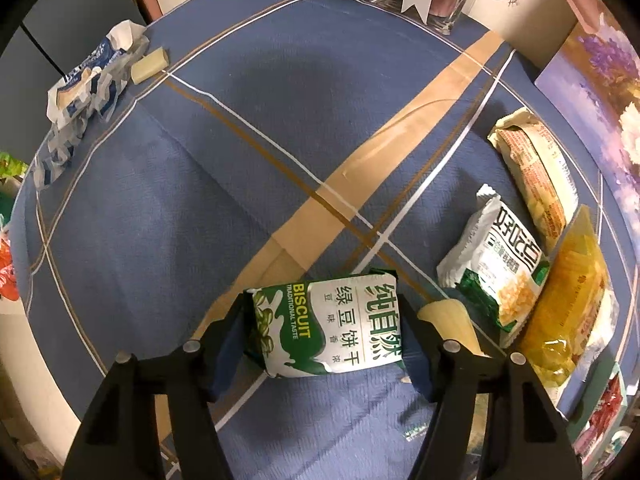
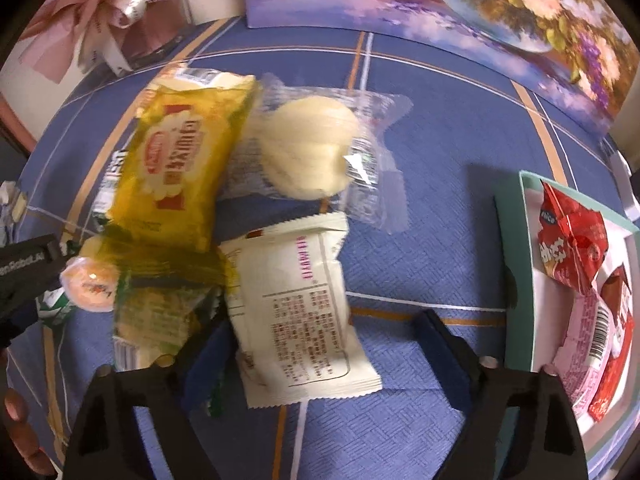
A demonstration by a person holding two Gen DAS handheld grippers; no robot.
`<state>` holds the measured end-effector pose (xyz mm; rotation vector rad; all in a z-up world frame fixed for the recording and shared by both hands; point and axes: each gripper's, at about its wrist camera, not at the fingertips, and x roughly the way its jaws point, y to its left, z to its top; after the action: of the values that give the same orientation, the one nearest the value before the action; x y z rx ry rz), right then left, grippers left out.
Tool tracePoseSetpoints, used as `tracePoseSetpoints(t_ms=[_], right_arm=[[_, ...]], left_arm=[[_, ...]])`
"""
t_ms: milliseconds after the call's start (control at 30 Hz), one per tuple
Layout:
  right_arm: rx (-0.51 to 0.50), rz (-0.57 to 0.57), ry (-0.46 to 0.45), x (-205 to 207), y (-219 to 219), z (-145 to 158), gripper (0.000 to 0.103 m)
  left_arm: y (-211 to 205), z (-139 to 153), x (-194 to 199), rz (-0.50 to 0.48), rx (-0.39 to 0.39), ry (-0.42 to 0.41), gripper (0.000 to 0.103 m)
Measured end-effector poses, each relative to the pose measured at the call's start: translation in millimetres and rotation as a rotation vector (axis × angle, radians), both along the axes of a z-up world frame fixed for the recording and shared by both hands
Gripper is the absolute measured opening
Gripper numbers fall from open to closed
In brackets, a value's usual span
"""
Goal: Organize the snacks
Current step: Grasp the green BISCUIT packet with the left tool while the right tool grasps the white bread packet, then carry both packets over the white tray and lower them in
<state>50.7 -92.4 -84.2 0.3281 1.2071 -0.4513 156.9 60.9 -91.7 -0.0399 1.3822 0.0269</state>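
- Left wrist view: your left gripper (image 1: 326, 332) pinches one green-and-white biscuit packet (image 1: 326, 330) across its short sides; the packet's long axis runs crosswise between the fingers, above the blue checked tablecloth (image 1: 200, 200).
- Right wrist view: your right gripper (image 2: 324, 344) is spread wide and holds nothing; one white packet (image 2: 298, 308) lies between its fingers on the cloth, long axis running roughly away from you, tilted a little left.
- The tray (image 2: 516, 280) sits to the right of that gripper, so your right hand looks the nearer one to it.
- Count, left view: three packets lie in a row at the right.
- Count, right view: one yellow packet (image 2: 184, 164), one clear-wrapped pastry (image 2: 308, 148), and several red packets in the tray, too overlapped for an exact count.
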Motion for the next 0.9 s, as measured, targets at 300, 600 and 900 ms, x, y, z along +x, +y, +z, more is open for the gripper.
tracePoseSetpoints(t_ms=[300,600,900], right_arm=[[0.006,0.014,-0.026,-1,5,12,0.056],[0.077,-0.016,-0.075,-11,-14,30,0.054],[0.065,-0.078,-0.201,-46,-41,86,0.054]], left_arm=[[5,-1,-2,0.021,-0.047,0.014,0.069],[19,39,-12,0.014,-0.074,-0.073,0.069],[-16,97,-36,-0.053,-0.131,-0.173,0.069]])
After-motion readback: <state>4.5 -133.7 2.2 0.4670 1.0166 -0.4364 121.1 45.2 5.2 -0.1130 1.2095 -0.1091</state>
